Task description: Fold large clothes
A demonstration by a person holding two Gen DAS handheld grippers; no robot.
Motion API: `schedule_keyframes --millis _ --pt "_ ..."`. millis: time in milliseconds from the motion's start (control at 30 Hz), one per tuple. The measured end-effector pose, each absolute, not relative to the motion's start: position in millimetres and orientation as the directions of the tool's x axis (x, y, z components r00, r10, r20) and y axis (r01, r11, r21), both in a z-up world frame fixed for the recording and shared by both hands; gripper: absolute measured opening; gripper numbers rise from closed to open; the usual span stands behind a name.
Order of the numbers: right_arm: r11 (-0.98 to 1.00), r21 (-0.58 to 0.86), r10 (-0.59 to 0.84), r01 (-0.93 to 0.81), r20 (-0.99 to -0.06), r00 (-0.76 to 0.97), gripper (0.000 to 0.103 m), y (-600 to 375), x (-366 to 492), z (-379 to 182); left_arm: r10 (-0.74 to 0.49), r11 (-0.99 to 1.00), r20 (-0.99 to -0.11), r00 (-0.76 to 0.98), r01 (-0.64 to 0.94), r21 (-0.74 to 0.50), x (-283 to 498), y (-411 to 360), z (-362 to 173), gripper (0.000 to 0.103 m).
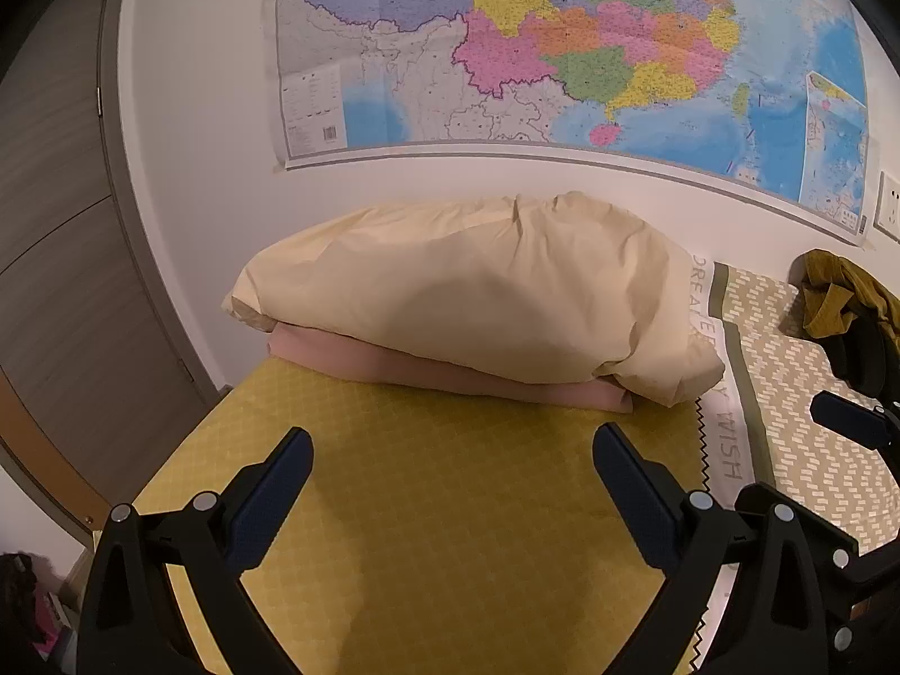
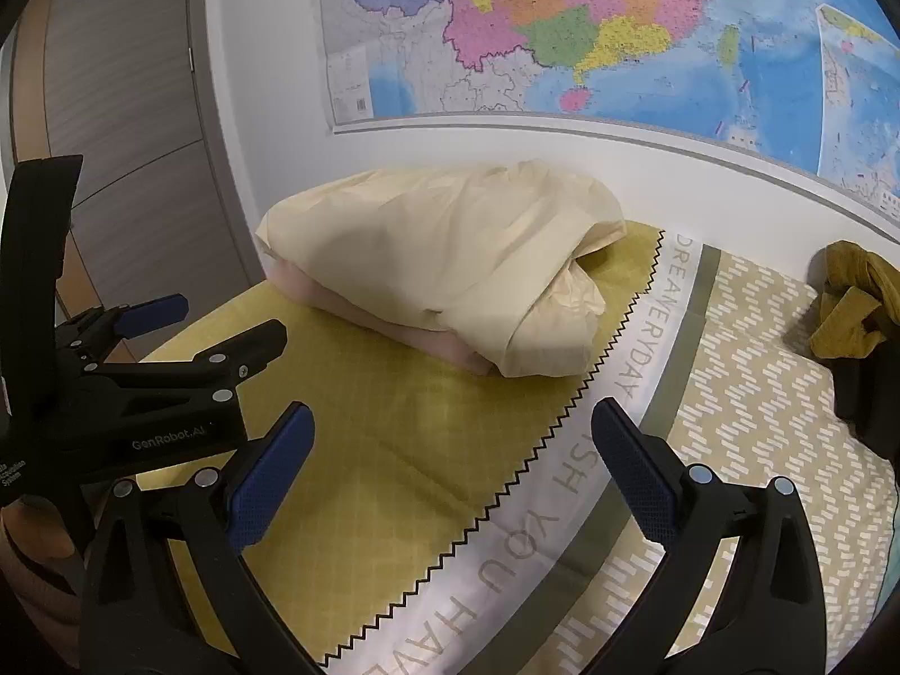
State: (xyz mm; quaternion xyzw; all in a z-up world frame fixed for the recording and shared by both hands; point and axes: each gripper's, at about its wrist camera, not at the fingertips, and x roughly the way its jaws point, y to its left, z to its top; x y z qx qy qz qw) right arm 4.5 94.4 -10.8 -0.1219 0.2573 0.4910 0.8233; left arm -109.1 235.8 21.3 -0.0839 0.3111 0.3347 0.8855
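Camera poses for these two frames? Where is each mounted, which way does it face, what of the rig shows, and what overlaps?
Left wrist: on the left gripper, looking forward over the yellow sheet at the cream garment on a pink one; its own open fingers show, and the right gripper at right.
Right wrist: on the right gripper, set further right, facing the same pile; its open fingers show, and the left gripper at left.
Shared: pile, wall map, mustard garment, lettered bedding.

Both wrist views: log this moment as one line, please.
left gripper: open, empty | right gripper: open, empty | cream garment: folded atop pink garment | mustard garment: crumpled, untouched
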Motion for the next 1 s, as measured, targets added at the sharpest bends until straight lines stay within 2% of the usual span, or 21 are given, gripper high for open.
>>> schedule_keyframes --millis 1000 --pt "0.502 0.075 0.747 -0.862 -0.541 0.388 0.097 87.5 4.4 -12.0 0.535 0.767 -0.618 0.575 -0.638 0.07 -109.0 229.7 18.5 0.096"
